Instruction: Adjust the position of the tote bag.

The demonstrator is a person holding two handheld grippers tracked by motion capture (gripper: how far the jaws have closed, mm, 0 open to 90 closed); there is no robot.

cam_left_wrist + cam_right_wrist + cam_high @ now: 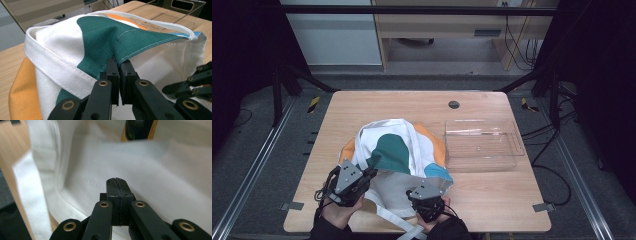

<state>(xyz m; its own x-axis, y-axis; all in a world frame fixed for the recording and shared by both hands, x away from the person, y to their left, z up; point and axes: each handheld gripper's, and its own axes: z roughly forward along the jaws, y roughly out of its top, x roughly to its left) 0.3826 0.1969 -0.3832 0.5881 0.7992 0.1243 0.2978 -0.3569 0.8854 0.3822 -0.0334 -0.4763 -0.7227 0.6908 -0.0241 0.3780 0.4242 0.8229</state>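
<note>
A white cloth tote bag [418, 150] with green, orange and blue patches lies on the wooden table [492, 195]. My left gripper [373, 171] is at the bag's near left edge. In the left gripper view it [119, 65] is shut on the hem of the green patch [120, 37] and holds that edge raised, which opens the bag's mouth. My right gripper [438, 184] is at the near right edge below the blue patch [438, 172]. In the right gripper view its jaws [116, 181] are shut over the white cloth [160, 170]. I see no cloth between them.
A clear plastic tray [482, 145] stands to the right of the bag. A white strap [387, 215] trails toward the table's front edge between the hands. A small round hole [454, 104] sits near the far edge. Bare wood lies at the left and front right.
</note>
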